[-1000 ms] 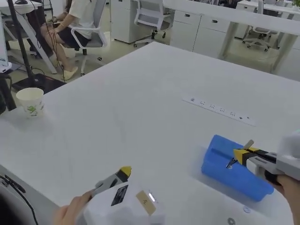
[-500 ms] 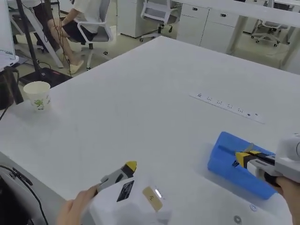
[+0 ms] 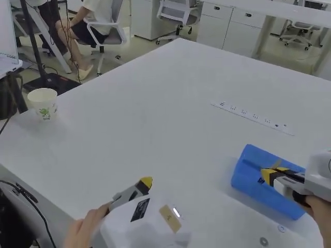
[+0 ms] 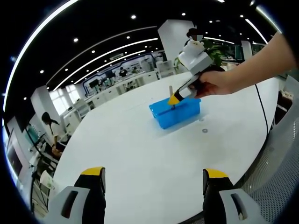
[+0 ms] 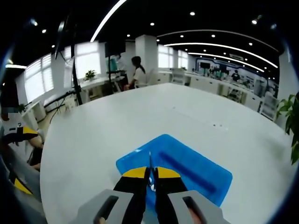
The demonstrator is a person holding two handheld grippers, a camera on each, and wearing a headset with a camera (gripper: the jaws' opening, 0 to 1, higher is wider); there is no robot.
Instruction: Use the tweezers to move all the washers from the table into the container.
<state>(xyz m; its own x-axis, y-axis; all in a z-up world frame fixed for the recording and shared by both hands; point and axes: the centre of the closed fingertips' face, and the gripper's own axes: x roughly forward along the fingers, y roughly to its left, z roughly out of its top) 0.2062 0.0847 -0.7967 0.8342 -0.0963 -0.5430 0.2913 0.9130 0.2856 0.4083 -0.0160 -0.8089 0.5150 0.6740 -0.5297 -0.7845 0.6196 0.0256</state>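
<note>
Two washers [image 3: 264,241] lie flat on the white table [image 3: 155,119] near its front edge on the right. They are close to each other and just beside the blue container [image 3: 258,181], outside it. The right claw [image 5: 152,172] is pressed together on the tweezers [image 5: 150,161], whose thin tips stick out ahead of the yellow jaw ends and hang over the open container. In the left gripper view, the tweezers' other end rises above the right claw, and a hand [image 4: 219,84] holds that gripper over the container. Whether the tweezer tips carry a washer cannot be told, and the inside of the container is too dim to read.

The left claw [image 4: 154,171] stands wide apart with nothing between its jaws, over bare table well to the left of the container. In the head view it sits at the lower edge, gripped by the person's other hand [image 3: 85,230]. A paper cup [image 3: 44,103] with a green print stands upright near the table's left edge. A white power strip [image 3: 253,116] lies flat beyond the container. Past the table, a person [image 3: 88,20] sits on an office chair.
</note>
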